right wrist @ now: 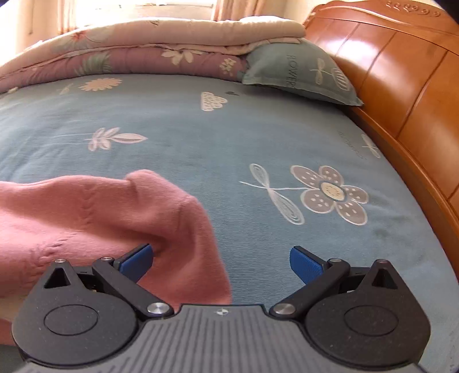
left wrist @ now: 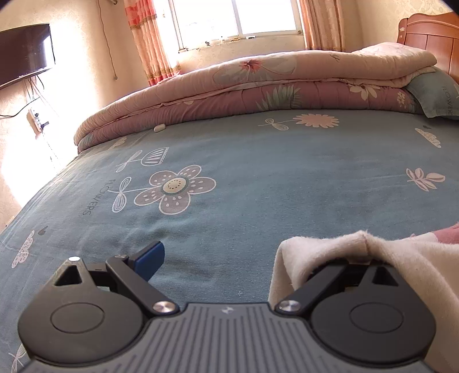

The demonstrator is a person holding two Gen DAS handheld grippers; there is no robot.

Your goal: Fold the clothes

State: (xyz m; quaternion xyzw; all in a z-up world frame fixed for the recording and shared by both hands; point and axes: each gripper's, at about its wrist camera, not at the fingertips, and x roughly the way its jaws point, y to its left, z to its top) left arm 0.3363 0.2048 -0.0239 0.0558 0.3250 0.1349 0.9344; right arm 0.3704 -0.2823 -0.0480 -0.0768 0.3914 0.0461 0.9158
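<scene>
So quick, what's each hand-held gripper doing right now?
Left hand-held gripper: open, cream cloth draped over one finger.
Right hand-held gripper: open, pink garment lying between its fingers.

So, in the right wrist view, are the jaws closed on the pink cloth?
No, the right gripper stands wide open, and the pink cloth only lies between and over its left side.

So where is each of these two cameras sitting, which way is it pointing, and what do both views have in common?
Left wrist: sits on the left hand-held gripper, low over the blue bedsheet, facing the window and folded quilt; open fingers show, cream cloth draped over one.
Right wrist: sits on the right hand-held gripper, facing the headboard and pillow; open fingers show, pink cloth over one.
Shared: bedsheet, quilt, pillow, headboard.
</scene>
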